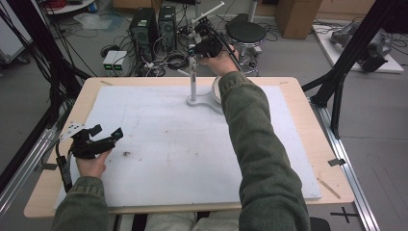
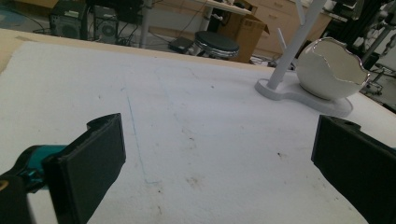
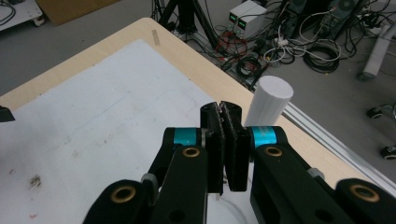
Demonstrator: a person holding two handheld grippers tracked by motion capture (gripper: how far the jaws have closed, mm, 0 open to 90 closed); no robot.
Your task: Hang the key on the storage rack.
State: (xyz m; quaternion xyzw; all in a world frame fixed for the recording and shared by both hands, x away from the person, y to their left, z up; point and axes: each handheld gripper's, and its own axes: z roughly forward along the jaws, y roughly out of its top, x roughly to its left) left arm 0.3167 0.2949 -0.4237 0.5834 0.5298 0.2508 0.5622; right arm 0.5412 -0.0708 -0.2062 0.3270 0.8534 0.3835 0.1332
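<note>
While the right gripper (image 1: 204, 48) sits up at the top of the white stand (image 1: 193, 82) at the far edge of the table, its jaws are pressed flat together with nothing visibly caught between them; in the right gripper view the post's round white tip (image 3: 270, 100) stands just beside and behind the closed jaws (image 3: 226, 144). Stand base (image 2: 299, 93) rests on the white mat (image 1: 159, 144), and a white eggshell-shaped bowl (image 2: 330, 69) sits on that base, touching or just beside the post. Left gripper (image 1: 98, 142) rests low at the near-left of the mat, jaws spread wide, holding nothing, well apart from the stand.

Risks, as a judgement: the stand is tall and thin on a small base, so a sideways push from the right gripper at the top could tip it or drag the base across the mat. Bowl looks brittle with a jagged rim; a tipping post or a sleeve (image 1: 250, 125) brushing past could knock it off. Left gripper is too far away to steady anything. Closed jaws may also slide off the smooth round tip.

Writing: no readable brand, label or text anywhere; only faint pen lines on the mat and 2 green-lit displays on the floor (image 1: 114, 60), too small to read.
</note>
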